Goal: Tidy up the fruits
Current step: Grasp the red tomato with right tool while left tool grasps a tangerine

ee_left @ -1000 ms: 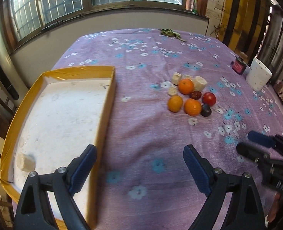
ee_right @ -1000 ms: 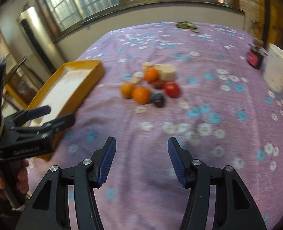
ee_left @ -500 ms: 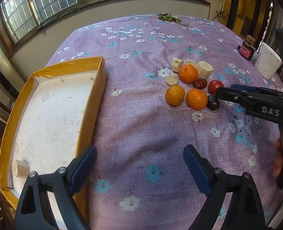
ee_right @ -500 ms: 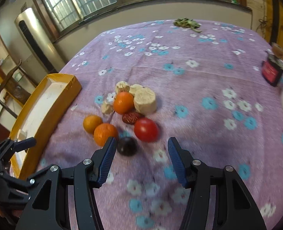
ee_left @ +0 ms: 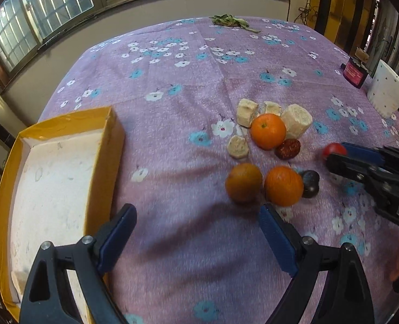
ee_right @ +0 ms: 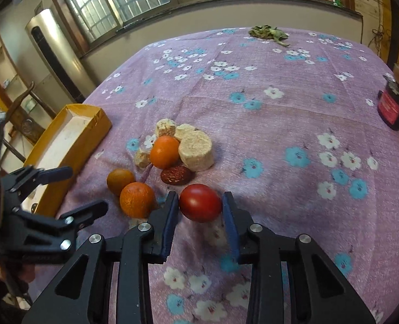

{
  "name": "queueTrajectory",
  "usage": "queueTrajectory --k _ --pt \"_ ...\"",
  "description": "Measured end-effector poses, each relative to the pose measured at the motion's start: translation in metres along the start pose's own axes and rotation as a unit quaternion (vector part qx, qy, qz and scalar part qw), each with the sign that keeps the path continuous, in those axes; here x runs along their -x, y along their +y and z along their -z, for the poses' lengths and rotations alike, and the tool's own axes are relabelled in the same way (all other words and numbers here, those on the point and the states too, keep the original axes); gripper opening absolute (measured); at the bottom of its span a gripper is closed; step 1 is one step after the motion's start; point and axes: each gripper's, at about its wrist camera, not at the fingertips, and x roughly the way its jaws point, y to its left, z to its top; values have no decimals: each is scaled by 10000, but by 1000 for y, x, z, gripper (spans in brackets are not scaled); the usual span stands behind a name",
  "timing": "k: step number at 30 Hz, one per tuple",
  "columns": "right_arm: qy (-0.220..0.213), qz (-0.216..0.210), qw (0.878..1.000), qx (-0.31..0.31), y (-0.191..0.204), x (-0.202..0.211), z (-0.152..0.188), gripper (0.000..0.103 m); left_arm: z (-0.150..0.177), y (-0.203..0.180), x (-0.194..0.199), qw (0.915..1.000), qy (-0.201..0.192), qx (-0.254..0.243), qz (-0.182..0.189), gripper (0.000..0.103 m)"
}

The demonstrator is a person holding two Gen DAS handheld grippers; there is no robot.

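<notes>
A red tomato (ee_right: pixel 199 202) lies on the purple flowered cloth between the pads of my right gripper (ee_right: pixel 200 197); its jaws are closing and both pads touch the tomato's sides. To its left lie three oranges (ee_right: pixel 137 199), a dark red date (ee_right: pixel 175 175) and several beige cake pieces (ee_right: pixel 196 151). A dark plum (ee_left: pixel 310 183) sits beside the nearest orange (ee_left: pixel 283 186). My left gripper (ee_left: pixel 196 210) hovers open and empty just short of the oranges. The yellow tray (ee_left: pixel 115 140) stands at the left, with one beige piece (ee_left: pixel 18 278) in its near corner.
A white cup (ee_left: pixel 387 94) and a dark red jar (ee_left: pixel 356 73) stand at the table's right edge. Green leaves (ee_left: pixel 232 21) lie at the far edge. A wooden chair (ee_right: pixel 24 102) stands beyond the tray, off the table.
The right gripper came forward to the fruit pile and narrowed its jaws around the red tomato. The left gripper moved forward and right toward the oranges, staying wide open.
</notes>
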Motion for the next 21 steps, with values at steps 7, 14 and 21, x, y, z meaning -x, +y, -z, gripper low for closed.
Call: queueTrajectory --k 7,14,21 --pt "-40 -58 9996 -289 -14 8 8 32 -12 -2 -18 9996 33 39 293 83" --pt "12 40 9996 -293 -7 8 13 32 -11 -3 -18 9965 -85 170 818 31" --pt "-40 218 9993 -311 2 22 24 32 6 2 -5 9931 -28 262 1142 31"
